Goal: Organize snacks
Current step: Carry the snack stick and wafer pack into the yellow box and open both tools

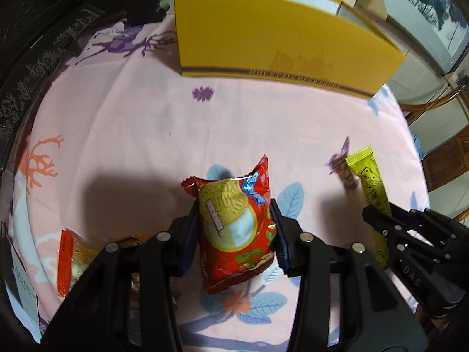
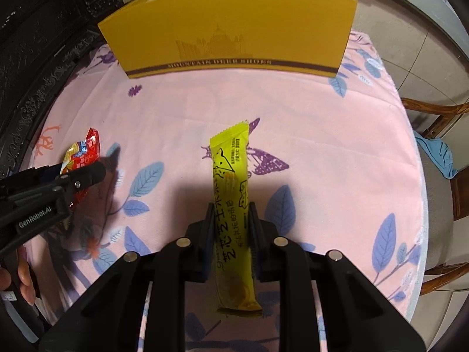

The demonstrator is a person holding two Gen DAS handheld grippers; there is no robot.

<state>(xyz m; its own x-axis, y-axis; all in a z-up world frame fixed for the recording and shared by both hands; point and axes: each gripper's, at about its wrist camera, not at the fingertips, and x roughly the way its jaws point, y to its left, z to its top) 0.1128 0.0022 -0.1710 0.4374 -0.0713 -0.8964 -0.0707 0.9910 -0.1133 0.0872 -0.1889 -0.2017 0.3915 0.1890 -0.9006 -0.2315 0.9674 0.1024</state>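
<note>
A red biscuit packet (image 1: 237, 228) with a picture of a round sandwich biscuit sits between the pads of my left gripper (image 1: 234, 228), which is shut on it just above the pink cloth. My right gripper (image 2: 231, 228) is shut on a long yellow snack bar (image 2: 233, 205), gripped at about mid-length. From the left wrist view the yellow bar (image 1: 369, 184) and the right gripper (image 1: 378, 223) show at the right. The right wrist view catches the red packet (image 2: 85, 152) in the left gripper (image 2: 88, 176) at the left. A yellow shoe box (image 2: 234, 32) stands open at the far side of the table.
An orange-edged snack packet (image 1: 70, 261) lies on the cloth at lower left, with a white paper (image 1: 20, 275) beside it. Dark carved furniture (image 1: 35, 44) borders the left. A wooden chair (image 2: 439, 152) with a blue cloth (image 2: 439, 158) stands right of the table edge.
</note>
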